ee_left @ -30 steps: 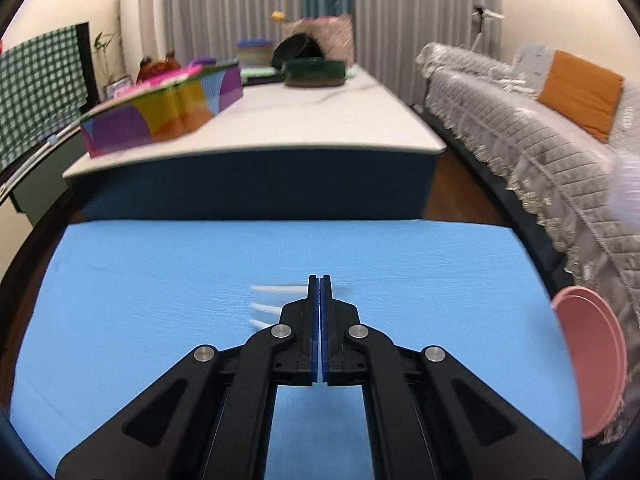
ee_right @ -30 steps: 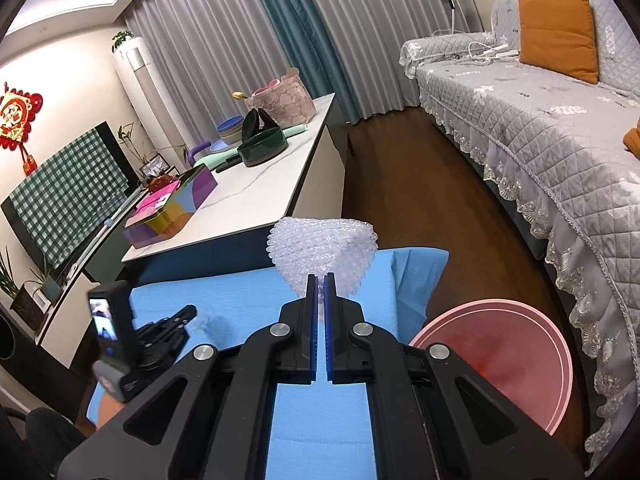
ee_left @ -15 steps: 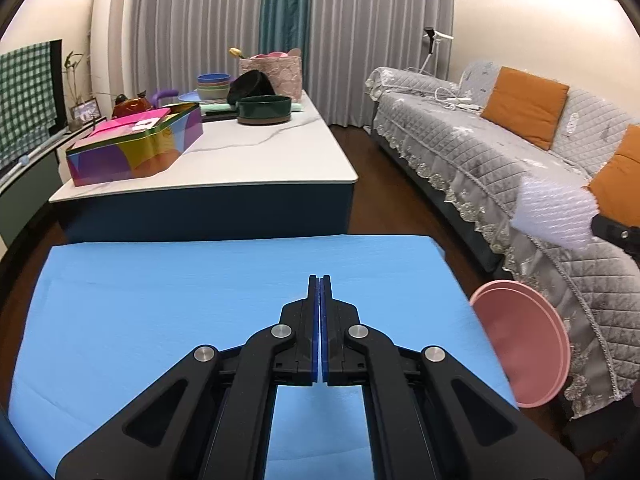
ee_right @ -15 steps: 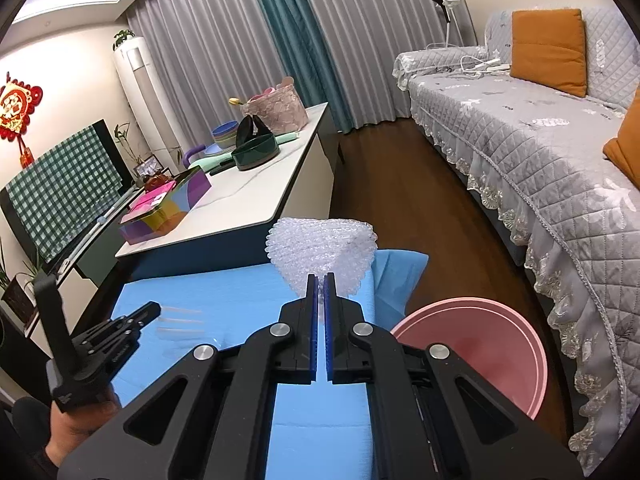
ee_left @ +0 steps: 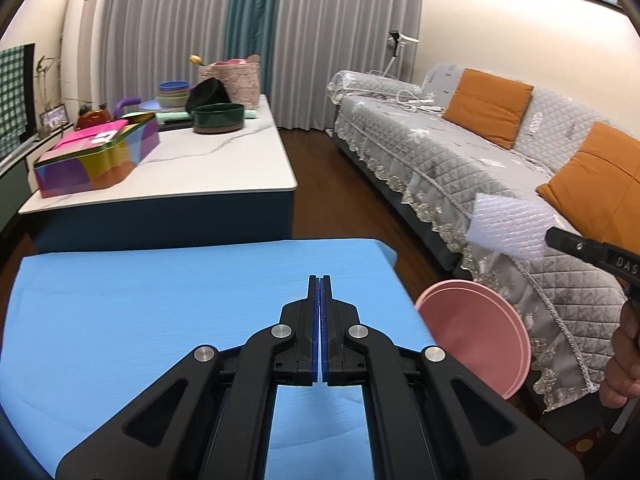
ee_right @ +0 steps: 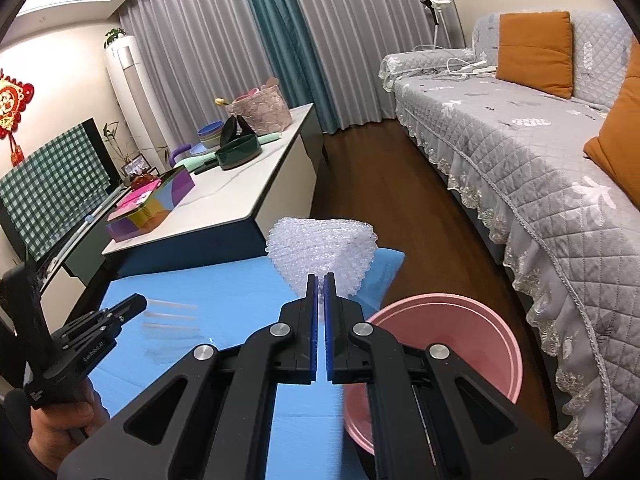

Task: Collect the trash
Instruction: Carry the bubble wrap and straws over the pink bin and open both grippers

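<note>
Item: bubble wrap (ee_right: 322, 254), one crumpled wad. Location: pinched by its lower tip in the right tongs (ee_right: 321, 284), held above the blue bench (ee_right: 224, 292), just beside the pink bin (ee_right: 452, 344).
Handling, as judged: very light, soft, springy; slippery film, so grip a bunched fold rather than a loose edge.
Left tongs (ee_left: 320, 286): closed tight, nothing between them, over the bench. Pale strips (ee_right: 172, 316) lie on the cloth near them; blurred, kind uncertain.

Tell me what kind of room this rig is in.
Most likely a home living room: a long sofa with a quilted grey cover and orange cushions, a white-topped coffee table crowded with bowls, and floor-length curtains.
</note>
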